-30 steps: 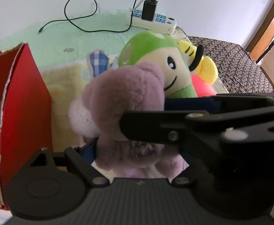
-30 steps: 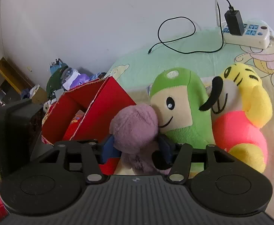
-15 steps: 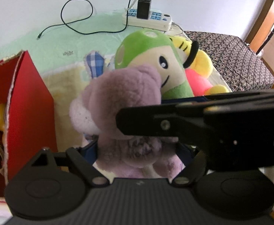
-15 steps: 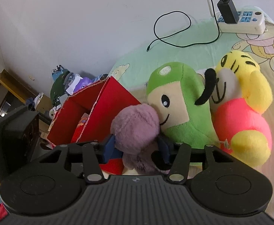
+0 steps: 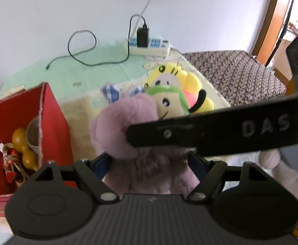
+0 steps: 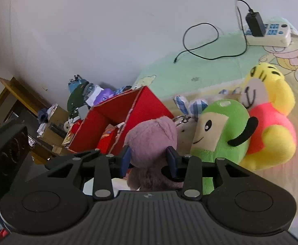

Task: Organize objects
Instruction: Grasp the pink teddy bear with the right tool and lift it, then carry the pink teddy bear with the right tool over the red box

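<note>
Soft, light purple plush toy (image 6: 152, 136) is squeezed between closing jaws of both right gripper (image 6: 149, 160) and left gripper (image 5: 151, 163); best held mid-body.

White power strip (image 5: 149, 46) with black charger (image 5: 142, 36) plugged in, black cable (image 5: 81, 49) looped across green sheet (image 5: 100, 69); patterned dark cover (image 5: 236, 75) alongside; cluttered wooden shelf (image 6: 16, 102) at far wall.

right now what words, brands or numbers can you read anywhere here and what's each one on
"DAS": pale letters on the black arm of the right gripper crossing the left wrist view; anything further along is cut off.
Small dark mark on the pale green cartoon-print bed cover: too blurred to read.
Blue panels on the white power strip: too small to read.
Print on items in the red cardboard box: unreadable.
</note>
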Motion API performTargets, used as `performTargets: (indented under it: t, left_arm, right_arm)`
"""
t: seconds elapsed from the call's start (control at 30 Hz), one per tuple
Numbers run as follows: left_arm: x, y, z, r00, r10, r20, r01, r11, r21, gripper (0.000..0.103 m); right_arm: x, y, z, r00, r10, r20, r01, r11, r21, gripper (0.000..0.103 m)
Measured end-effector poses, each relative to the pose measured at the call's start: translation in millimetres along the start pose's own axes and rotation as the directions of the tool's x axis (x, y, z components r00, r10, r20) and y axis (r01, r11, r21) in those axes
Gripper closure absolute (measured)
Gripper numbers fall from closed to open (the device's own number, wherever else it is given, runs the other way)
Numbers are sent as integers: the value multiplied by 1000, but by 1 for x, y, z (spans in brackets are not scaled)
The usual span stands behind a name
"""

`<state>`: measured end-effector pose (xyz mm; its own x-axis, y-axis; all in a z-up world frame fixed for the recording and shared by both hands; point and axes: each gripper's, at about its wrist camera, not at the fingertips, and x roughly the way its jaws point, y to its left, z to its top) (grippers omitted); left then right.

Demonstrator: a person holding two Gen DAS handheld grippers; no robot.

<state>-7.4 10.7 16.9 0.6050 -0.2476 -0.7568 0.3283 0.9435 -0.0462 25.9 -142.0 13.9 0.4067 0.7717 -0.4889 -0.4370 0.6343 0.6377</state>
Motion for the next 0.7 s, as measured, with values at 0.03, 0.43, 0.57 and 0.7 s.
performTargets:
  t: [0.03, 0.43, 0.57, 0.7]
  left_arm:
    - [-4, 1, 0, 1000, 9, 19, -9, 1000, 2, 25]
    - [-34, 39, -8, 991, -108, 84, 103, 993, 59, 25]
    - [-52, 61, -9, 983, -133, 129, 125, 990, 64, 25]
    - [-72, 91, -9, 968, -171, 182, 163, 985, 57, 25]
  right_arm:
    - [0, 4, -1, 1000, 1, 11, -1, 1000, -9, 62]
    - [3, 57, -25, 989, -55, 135, 68, 993, -95, 62]
    - [9, 74, -22, 980, -43, 193, 62, 994, -90, 62]
    - [16, 95, -19, 968, 11, 251, 16, 995, -103, 63]
